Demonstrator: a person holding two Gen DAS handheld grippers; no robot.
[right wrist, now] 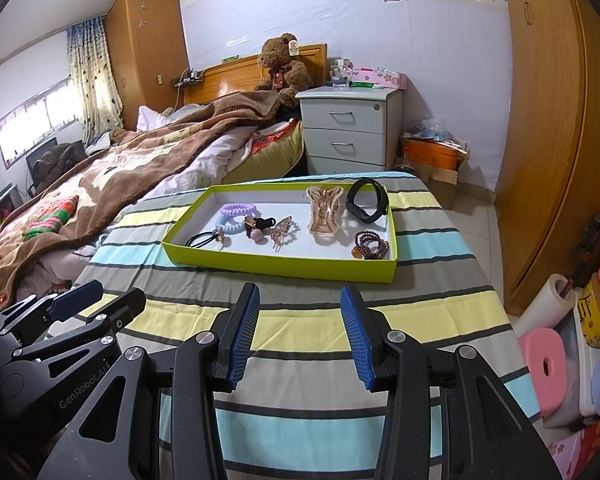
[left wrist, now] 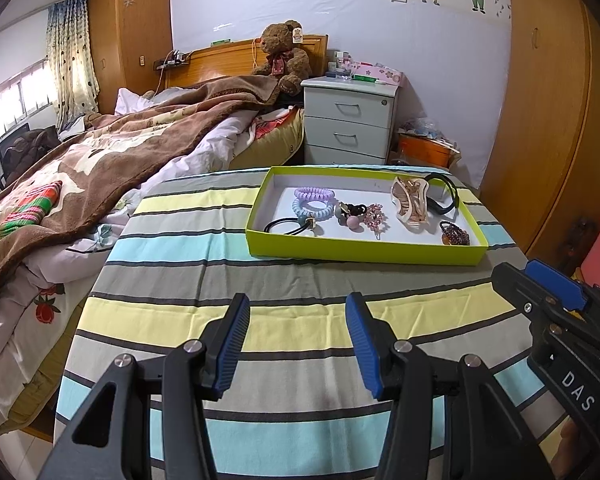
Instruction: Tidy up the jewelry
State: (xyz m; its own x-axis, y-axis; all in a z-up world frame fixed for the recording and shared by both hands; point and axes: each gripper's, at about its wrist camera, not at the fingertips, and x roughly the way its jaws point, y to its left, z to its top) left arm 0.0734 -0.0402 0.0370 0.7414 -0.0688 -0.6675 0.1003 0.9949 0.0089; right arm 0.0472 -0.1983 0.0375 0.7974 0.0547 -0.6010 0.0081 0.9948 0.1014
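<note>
A lime-green tray (left wrist: 364, 251) (right wrist: 276, 268) sits at the far side of the striped table. It holds purple and blue coil hair ties (left wrist: 314, 200) (right wrist: 238, 212), a black hair tie with a charm (left wrist: 290, 226), a pink sparkly clip (left wrist: 375, 216) (right wrist: 282, 232), a beige claw clip (left wrist: 410, 202) (right wrist: 324, 210), a black wristband (left wrist: 444, 194) (right wrist: 368, 200) and a beaded bracelet (left wrist: 454, 234) (right wrist: 372, 246). My left gripper (left wrist: 298, 344) is open and empty over the near table. My right gripper (right wrist: 300, 334) is open and empty beside it.
The table wears a striped cloth (left wrist: 292, 280). A bed with a brown blanket (left wrist: 100, 168) lies to the left. A grey nightstand (left wrist: 350, 120) stands behind the table, a wooden wardrobe (right wrist: 548, 120) to the right. Pink stools and boxes (right wrist: 548, 364) crowd the floor at right.
</note>
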